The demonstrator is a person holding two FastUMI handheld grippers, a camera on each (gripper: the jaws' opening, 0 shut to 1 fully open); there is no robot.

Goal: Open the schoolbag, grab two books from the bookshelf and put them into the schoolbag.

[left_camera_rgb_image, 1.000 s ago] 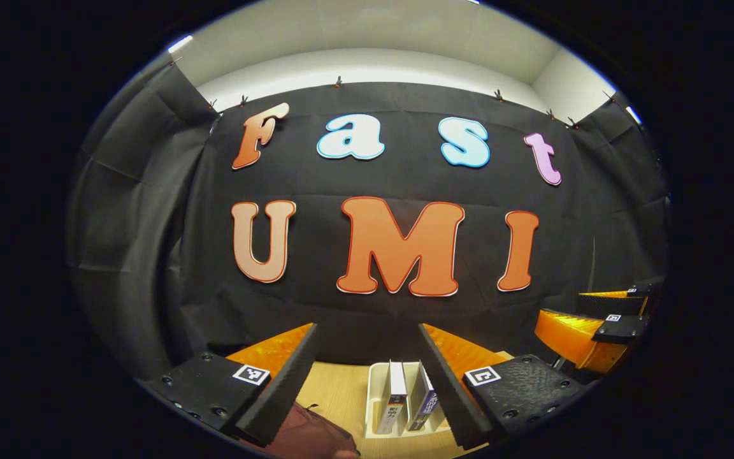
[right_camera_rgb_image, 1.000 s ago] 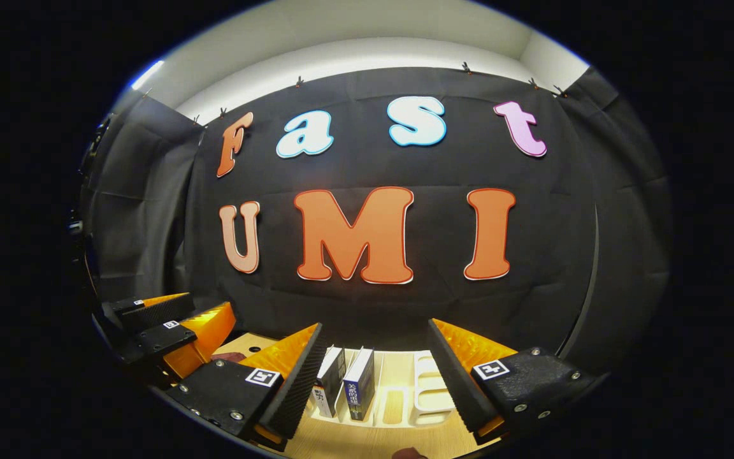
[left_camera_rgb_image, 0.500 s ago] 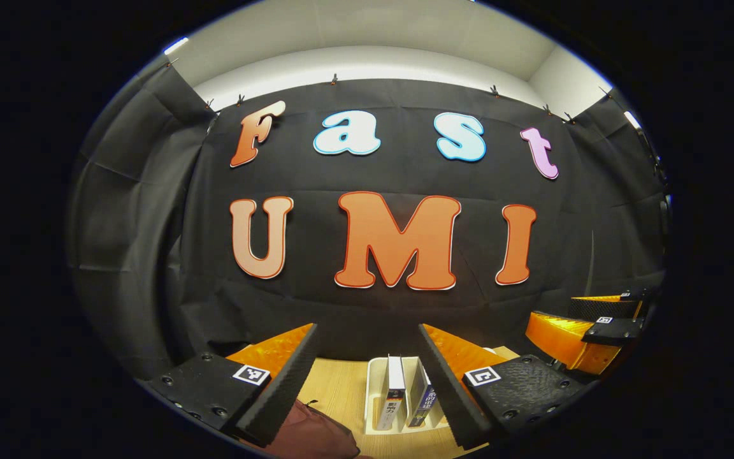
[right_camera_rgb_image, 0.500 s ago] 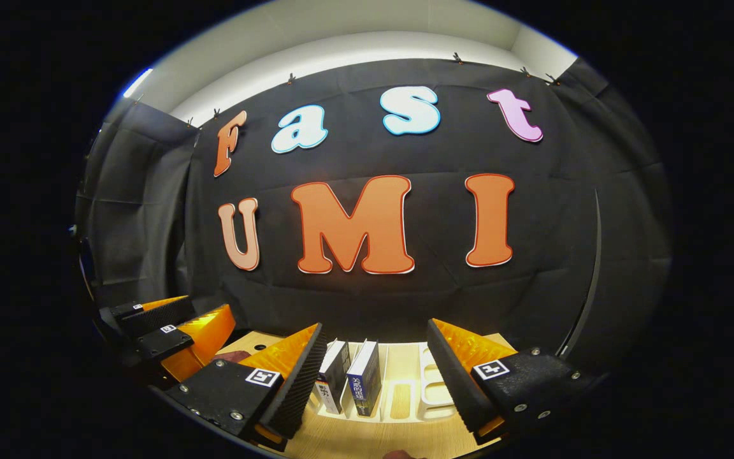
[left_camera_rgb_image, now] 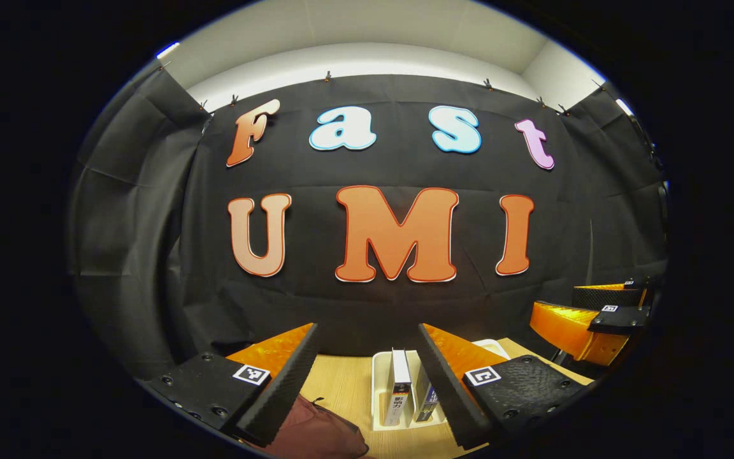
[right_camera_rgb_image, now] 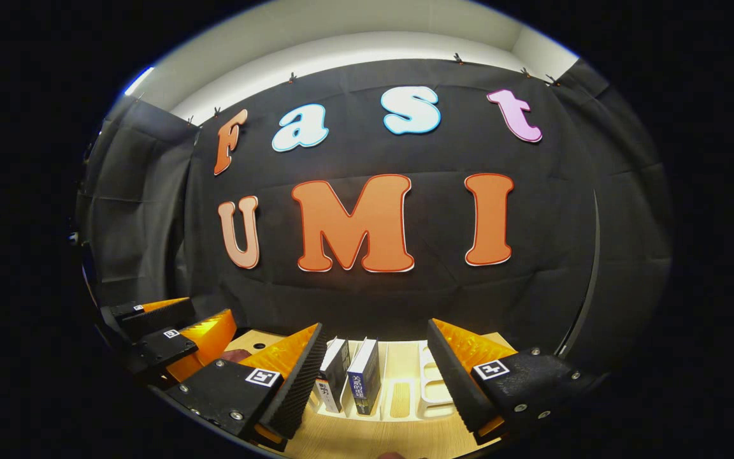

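Left gripper view: the left gripper (left_camera_rgb_image: 367, 376) hangs above a wooden table (left_camera_rgb_image: 341, 382), its fingers spread wide and holding nothing. Between them stands a white bookshelf (left_camera_rgb_image: 380, 389) with two upright books (left_camera_rgb_image: 400, 392) in its slots. The dark red schoolbag (left_camera_rgb_image: 316, 433) lies at the bottom edge, just left of the rack. The right gripper (left_camera_rgb_image: 603, 312) floats at the far right, also spread open. Right gripper view: the right gripper (right_camera_rgb_image: 376, 373) is likewise wide apart and empty, pointed at the same bookshelf (right_camera_rgb_image: 431, 382), where the two books (right_camera_rgb_image: 360, 379) lean in the left slots. The left gripper (right_camera_rgb_image: 169, 325) appears at the left edge.
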